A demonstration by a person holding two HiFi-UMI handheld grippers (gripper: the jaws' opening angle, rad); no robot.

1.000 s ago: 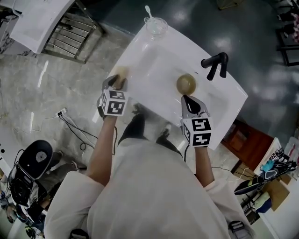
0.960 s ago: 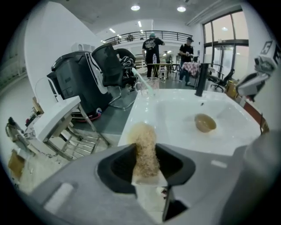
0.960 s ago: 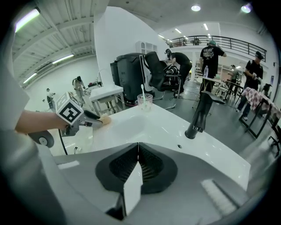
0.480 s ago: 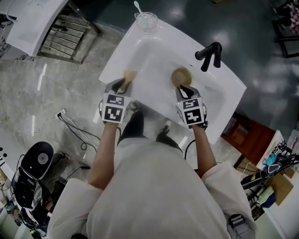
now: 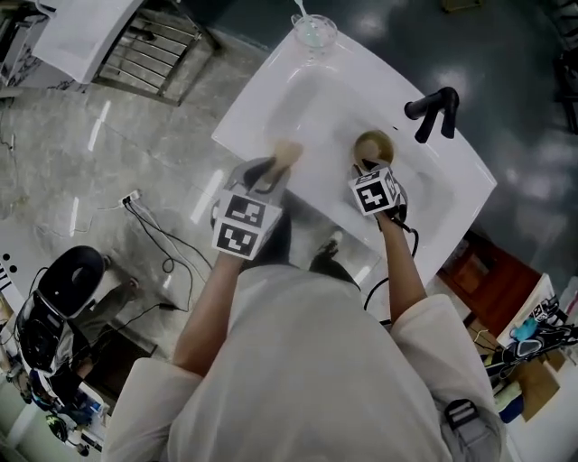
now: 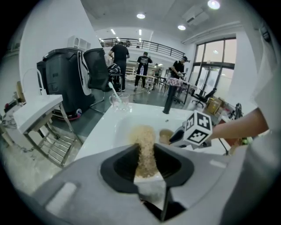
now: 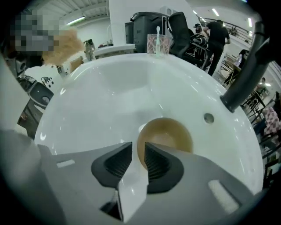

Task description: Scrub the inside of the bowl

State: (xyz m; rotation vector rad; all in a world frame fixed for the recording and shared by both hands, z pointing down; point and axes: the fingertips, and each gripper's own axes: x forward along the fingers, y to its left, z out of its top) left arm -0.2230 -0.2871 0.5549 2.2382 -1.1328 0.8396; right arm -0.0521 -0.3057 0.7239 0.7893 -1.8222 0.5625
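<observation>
Left gripper view: scrubber (image 6: 145,147) long axis points toward bowl (image 6: 166,136).

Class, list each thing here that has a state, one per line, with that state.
Brown round bowl: upright, empty, in the white sink.
Tan fibrous scrubbing pad: gripped, held above the sink.
Left gripper: jaws have just been closing, shut on the pad.
Right gripper: jaws slightly apart at the bowl's rim.
Black faucet: no water running.

Near rim of bowl (image 5: 375,143) hid behind right gripper (image 5: 365,167) (cube over it); stick (image 5: 301,11) in glass (image 5: 316,32) cut by top edge; faucet (image 7: 244,66) top cropped.
</observation>
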